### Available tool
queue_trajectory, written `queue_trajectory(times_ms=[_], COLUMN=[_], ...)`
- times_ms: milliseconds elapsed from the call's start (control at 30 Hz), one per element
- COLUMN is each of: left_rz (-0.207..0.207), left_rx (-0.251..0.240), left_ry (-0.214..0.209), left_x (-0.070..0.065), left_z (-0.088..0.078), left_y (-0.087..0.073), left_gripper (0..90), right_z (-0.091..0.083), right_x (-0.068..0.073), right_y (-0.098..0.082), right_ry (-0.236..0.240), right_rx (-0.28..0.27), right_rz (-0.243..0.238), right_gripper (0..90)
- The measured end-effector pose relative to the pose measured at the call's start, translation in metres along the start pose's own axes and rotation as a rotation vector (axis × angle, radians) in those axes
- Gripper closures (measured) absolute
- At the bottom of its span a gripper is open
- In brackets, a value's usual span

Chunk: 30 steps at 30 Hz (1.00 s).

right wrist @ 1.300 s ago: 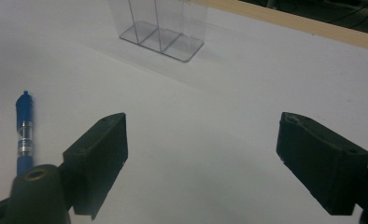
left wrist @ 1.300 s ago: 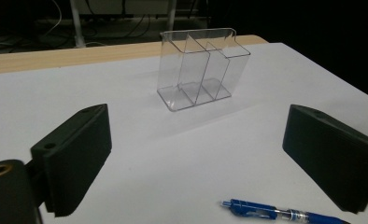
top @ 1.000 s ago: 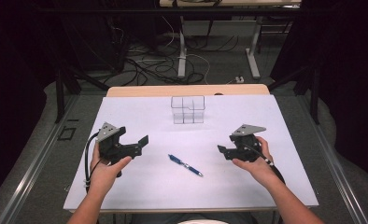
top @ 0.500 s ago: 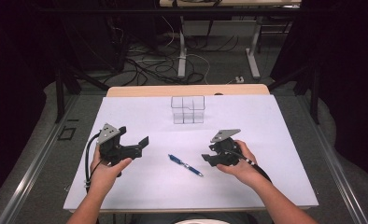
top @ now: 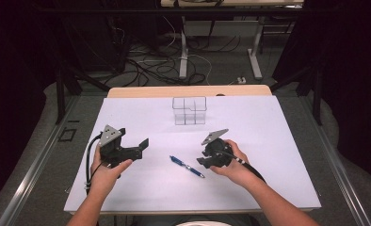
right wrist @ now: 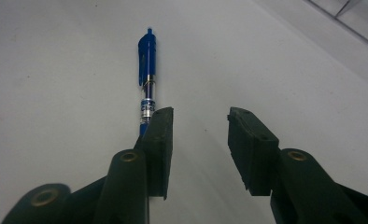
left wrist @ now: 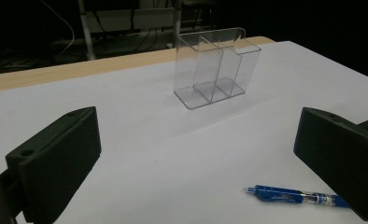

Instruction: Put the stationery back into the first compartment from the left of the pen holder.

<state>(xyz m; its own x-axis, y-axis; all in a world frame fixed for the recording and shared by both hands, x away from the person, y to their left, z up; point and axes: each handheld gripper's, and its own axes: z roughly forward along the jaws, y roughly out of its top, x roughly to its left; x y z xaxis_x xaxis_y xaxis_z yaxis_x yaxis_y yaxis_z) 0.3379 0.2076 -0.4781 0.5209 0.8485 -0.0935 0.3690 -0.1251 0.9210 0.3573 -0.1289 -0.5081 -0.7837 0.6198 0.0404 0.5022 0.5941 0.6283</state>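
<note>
Counting: one blue pen [top: 187, 166] at lower center of the bench [top: 278, 188], one clear three-slot organizer [top: 189, 110] above it. Right gripper [top: 203, 158] beside pen, jaws just narrowing, nothing pinched. Left gripper [top: 143, 145] spread wide, empty.

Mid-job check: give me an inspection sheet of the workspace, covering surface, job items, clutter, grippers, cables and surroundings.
Surface: white sheet over a wooden table, bare apart from the job items.
Job's things: blue pen lying flat on the sheet; clear divided holder upright near the far edge, nothing in it.
Clutter: nothing seen.
Grippers: left gripper jaws wide apart, nothing between them. Right gripper beside the pen's near end, jaws just been closing, a gap left between them, pen outside the gap and partly hidden behind one jaw.
Cables: one trails from each gripper; loose cables on the floor beyond.
Surroundings: dark room, metal desk legs behind.
</note>
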Motion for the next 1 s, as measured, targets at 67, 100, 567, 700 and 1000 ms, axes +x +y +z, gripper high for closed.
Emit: queue_trajectory(times_ms=[67,100,567,700,1000], left_rz=[-0.004,-0.006,-0.023,-0.022,-0.015], left_rx=[0.006,0.004,0.000,0.004,0.008], left_ry=[0.006,0.010,-0.012,-0.017,-0.027], left_x=[0.002,0.002,0.000,-0.002,0.000], left_z=[-0.001,-0.001,0.001,0.002,0.003], left_y=[-0.001,-0.001,-0.002,-0.003,-0.003], left_gripper=[0.6,0.7,1.9,2.1,2.4], right_z=[0.002,0.004,0.022,0.028,0.038], right_x=[0.000,0.001,0.016,0.018,0.024], right_y=[0.001,0.002,0.016,0.017,0.019], right_ry=[0.006,0.013,0.070,0.069,0.061], right_rx=[0.003,0.014,0.097,0.118,0.173], right_rz=[-0.005,0.003,-0.014,-0.017,-0.027], right_gripper=[61.8,62.0,64.2,64.1,66.8])
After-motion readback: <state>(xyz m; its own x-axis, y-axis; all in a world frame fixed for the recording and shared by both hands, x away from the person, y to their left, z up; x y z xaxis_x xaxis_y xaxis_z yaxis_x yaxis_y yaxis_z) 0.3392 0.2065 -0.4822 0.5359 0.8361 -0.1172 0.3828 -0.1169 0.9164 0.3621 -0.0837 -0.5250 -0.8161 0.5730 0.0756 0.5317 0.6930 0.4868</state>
